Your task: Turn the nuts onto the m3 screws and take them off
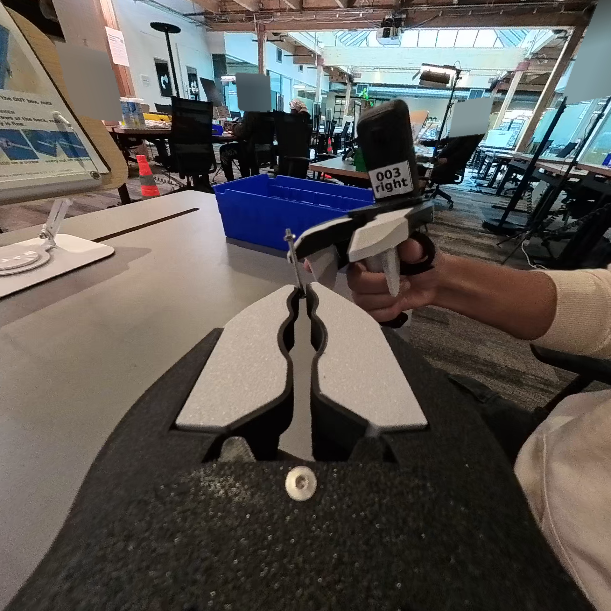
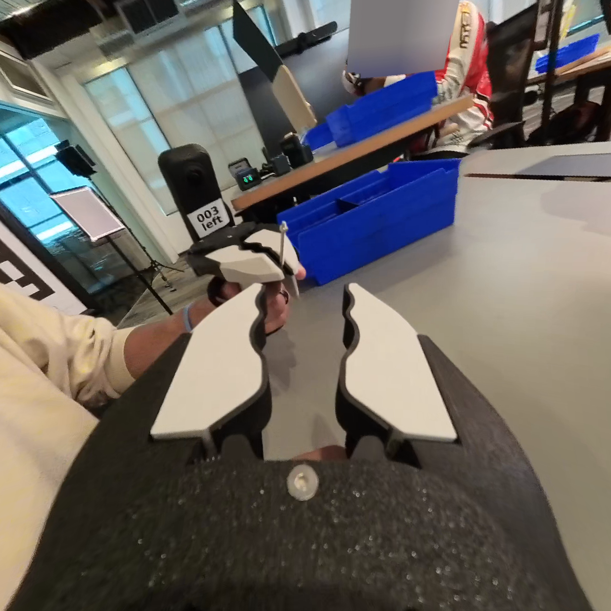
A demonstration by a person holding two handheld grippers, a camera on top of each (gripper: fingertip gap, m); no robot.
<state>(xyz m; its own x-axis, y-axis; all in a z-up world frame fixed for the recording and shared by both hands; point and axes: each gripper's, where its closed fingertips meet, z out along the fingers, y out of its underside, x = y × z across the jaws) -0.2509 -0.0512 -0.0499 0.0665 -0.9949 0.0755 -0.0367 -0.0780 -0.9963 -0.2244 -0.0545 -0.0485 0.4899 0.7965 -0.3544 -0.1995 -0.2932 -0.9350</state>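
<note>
My left gripper (image 1: pixel 302 292) is shut on the lower end of a thin metal screw (image 1: pixel 294 261). The screw stands nearly upright, head at the top, above the grey table (image 1: pixel 132 297). My right gripper (image 2: pixel 302 292) is open and empty. In the left wrist view it (image 1: pixel 309 261) sits just right of the screw's shaft, one fingertip close beside it. In the right wrist view the left gripper (image 2: pixel 286 266) shows ahead, holding the screw (image 2: pixel 282 244). I cannot make out a nut on the screw.
A blue plastic bin (image 1: pixel 264 211) stands on the table behind the screw; it also shows in the right wrist view (image 2: pixel 380 231). An instruction sheet on a white stand (image 1: pixel 43 139) sits at the left. Other desks, chairs and people are beyond.
</note>
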